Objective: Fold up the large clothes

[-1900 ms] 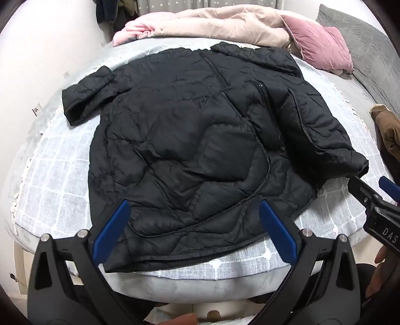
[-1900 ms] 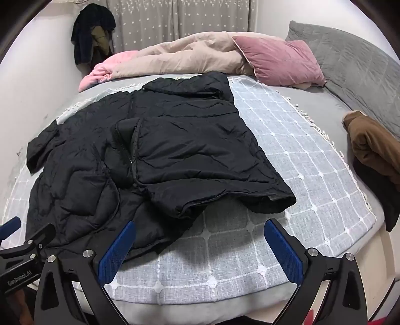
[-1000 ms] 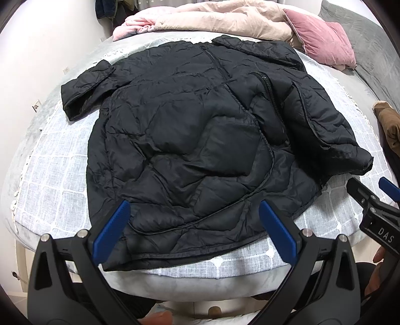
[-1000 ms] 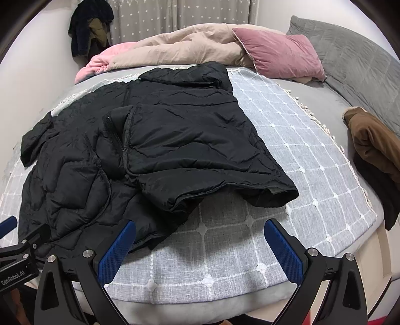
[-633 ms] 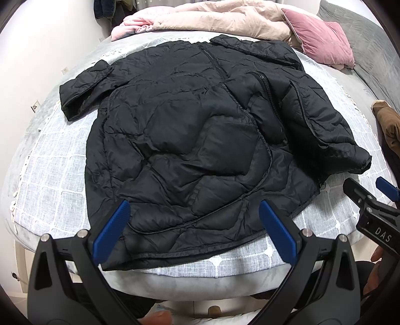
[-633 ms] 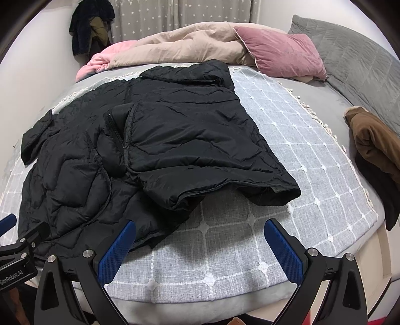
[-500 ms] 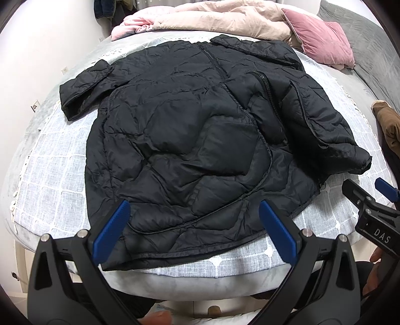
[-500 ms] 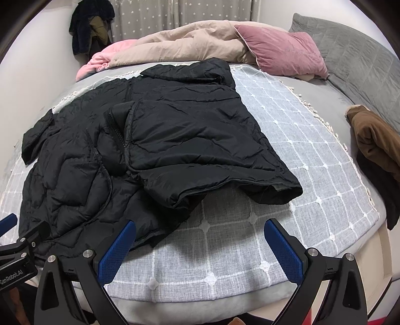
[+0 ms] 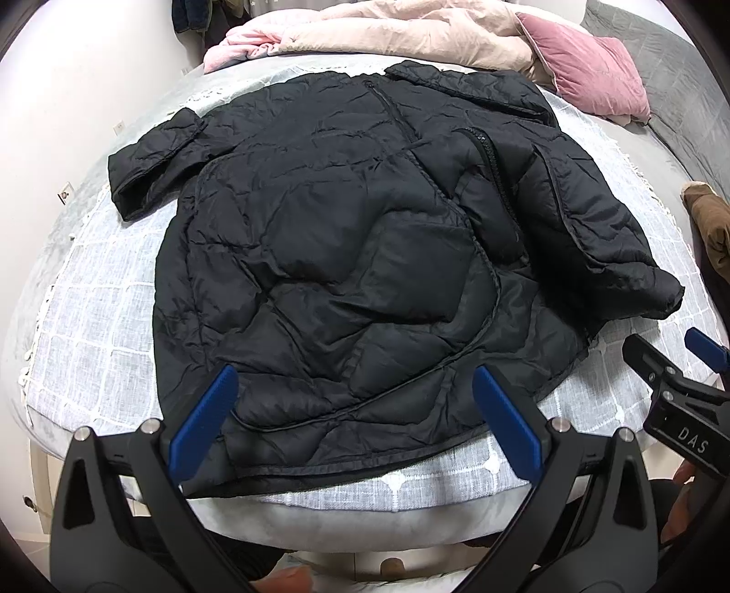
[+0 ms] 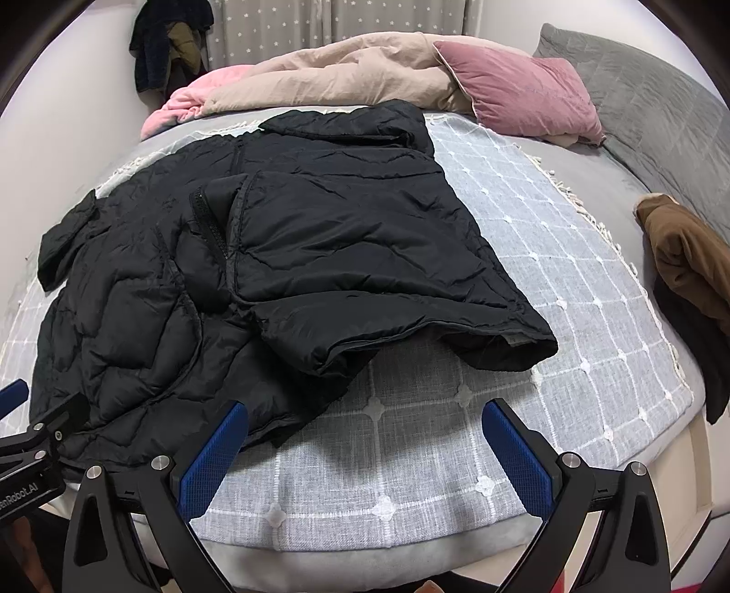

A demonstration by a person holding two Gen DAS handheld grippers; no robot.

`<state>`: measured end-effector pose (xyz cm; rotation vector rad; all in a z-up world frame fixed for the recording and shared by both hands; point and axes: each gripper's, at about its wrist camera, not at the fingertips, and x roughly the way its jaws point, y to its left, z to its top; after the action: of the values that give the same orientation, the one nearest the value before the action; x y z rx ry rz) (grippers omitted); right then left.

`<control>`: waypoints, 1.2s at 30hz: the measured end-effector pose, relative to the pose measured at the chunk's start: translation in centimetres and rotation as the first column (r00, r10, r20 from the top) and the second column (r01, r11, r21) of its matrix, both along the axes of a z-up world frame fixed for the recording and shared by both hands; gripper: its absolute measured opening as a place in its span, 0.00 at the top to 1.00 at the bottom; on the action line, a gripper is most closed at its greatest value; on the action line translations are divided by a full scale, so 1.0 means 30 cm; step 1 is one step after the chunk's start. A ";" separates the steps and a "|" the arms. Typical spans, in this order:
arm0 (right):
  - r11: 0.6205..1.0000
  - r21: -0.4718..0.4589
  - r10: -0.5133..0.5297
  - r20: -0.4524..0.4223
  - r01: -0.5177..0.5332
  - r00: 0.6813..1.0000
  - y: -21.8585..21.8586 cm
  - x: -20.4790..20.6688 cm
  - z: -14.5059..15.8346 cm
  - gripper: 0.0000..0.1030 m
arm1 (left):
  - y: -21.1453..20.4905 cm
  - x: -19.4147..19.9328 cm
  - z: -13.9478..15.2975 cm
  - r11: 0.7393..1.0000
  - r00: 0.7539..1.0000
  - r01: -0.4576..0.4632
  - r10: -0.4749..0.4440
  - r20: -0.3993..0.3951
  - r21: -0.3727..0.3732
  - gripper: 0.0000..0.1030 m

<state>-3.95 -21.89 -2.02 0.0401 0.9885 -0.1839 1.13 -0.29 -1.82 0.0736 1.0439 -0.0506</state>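
Black quilted puffer jacket lies on the grey checked bed cover, one side folded over. Left gripper and right gripper both spread, empty, near its hem. Risk: slick puffy fabric slips or springs back unfolded.

Jacket's right sleeve: folded across the front, covering what lies beneath.
Brown garment: cut off by the picture's edge.
Dark clothes by the curtain: too small to identify.
Hand: mostly hidden.
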 end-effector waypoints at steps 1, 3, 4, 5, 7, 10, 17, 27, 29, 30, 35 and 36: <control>1.000 -0.001 0.000 -0.001 0.000 1.000 0.000 0.001 -0.001 0.00 | 0.002 0.001 -0.002 1.000 1.000 -0.001 0.001 -0.001 -0.001 0.01; 1.000 -0.004 0.002 -0.002 -0.002 1.000 0.001 0.002 -0.002 0.00 | 0.005 0.003 -0.001 1.000 1.000 -0.002 0.002 -0.002 -0.001 0.01; 1.000 -0.005 0.003 -0.003 -0.003 1.000 0.003 0.003 -0.003 0.00 | 0.007 0.003 0.001 1.000 1.000 -0.003 0.003 -0.002 -0.002 0.01; 1.000 -0.006 0.003 -0.004 -0.003 1.000 0.004 0.003 -0.004 0.00 | 0.009 0.003 0.001 1.000 1.000 -0.004 0.004 -0.002 -0.004 0.01; 1.000 -0.007 0.005 -0.006 -0.005 1.000 0.007 0.004 -0.006 0.00 | 0.013 0.005 0.004 1.000 1.000 -0.007 0.007 -0.002 -0.006 0.01; 1.000 -0.011 0.008 -0.009 -0.008 1.000 0.010 0.007 -0.009 0.00 | 0.018 0.006 0.003 1.000 1.000 -0.010 0.010 -0.003 -0.008 0.01; 1.000 -0.017 0.011 -0.012 -0.012 1.000 0.018 0.009 -0.010 0.00 | 0.020 0.008 0.006 1.000 1.000 -0.011 0.011 -0.004 -0.009 0.01; 1.000 -0.018 0.010 -0.012 -0.010 1.000 0.015 0.009 -0.011 0.00 | 0.024 0.014 0.008 1.000 1.000 -0.011 0.011 -0.010 -0.012 0.01; 1.000 -0.018 0.008 -0.013 -0.008 1.000 0.013 0.008 -0.011 0.00 | 0.024 0.014 0.007 1.000 1.000 -0.015 0.015 -0.009 -0.009 0.01; 1.000 -0.019 0.007 -0.014 -0.007 1.000 0.011 0.008 -0.011 0.00 | 0.026 0.015 0.006 1.000 1.000 -0.017 0.017 -0.009 -0.010 0.01; 1.000 -0.021 0.004 -0.012 -0.005 1.000 0.007 0.006 -0.007 0.00 | 0.035 0.018 0.007 0.999 1.000 -0.030 0.030 -0.007 -0.016 0.01; 1.000 -0.021 0.004 -0.013 -0.005 1.000 0.007 0.007 -0.007 0.00 | 0.037 0.018 0.007 0.999 1.000 -0.031 0.031 -0.006 -0.016 0.01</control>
<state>-3.75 -21.69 -2.23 0.0176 0.9990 -0.1905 1.66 0.82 -1.61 0.0428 1.0504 -0.0311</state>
